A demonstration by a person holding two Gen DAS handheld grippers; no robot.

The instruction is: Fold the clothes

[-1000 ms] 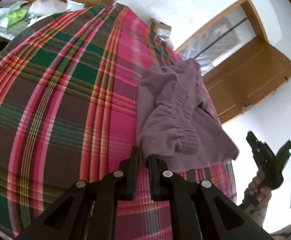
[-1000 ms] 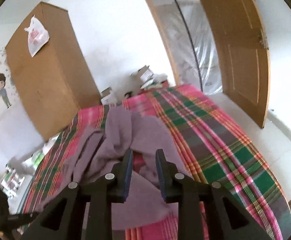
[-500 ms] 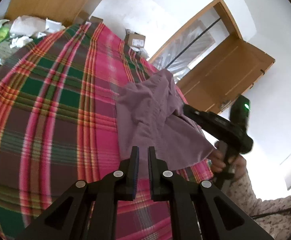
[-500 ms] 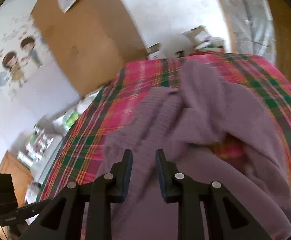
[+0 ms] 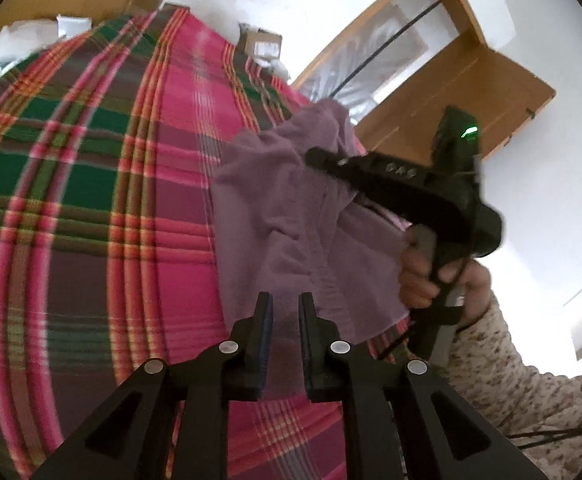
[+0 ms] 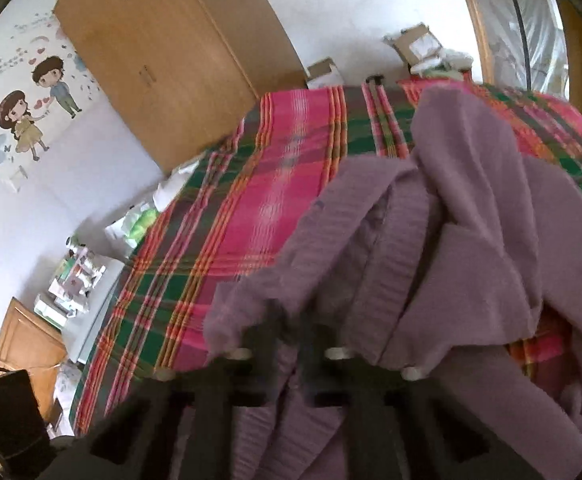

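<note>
A purple knitted garment [image 5: 291, 216] lies crumpled on a plaid bed cover [image 5: 91, 200]. My left gripper [image 5: 285, 300] hovers at the garment's near edge, its fingers a narrow gap apart with purple cloth showing beyond them. In the left wrist view a hand [image 5: 423, 280] holds the right gripper [image 5: 315, 156], which reaches onto the garment's top. In the right wrist view the right gripper [image 6: 291, 332] is blurred and its fingers stand close together, buried in a fold of the garment [image 6: 471, 240].
The plaid bed [image 6: 271, 200] fills most of both views. A wooden wardrobe [image 6: 171, 60] stands behind it and cardboard boxes [image 6: 411, 44] sit at its far end. Bedside clutter [image 6: 75, 276] lies on the left. An open wooden door [image 5: 471, 88] is on the right.
My right gripper swung in from the bed's edge onto the garment and its fingers drew together on a fold. My left gripper's fingers parted slightly, and it now sits at the garment's near edge.
</note>
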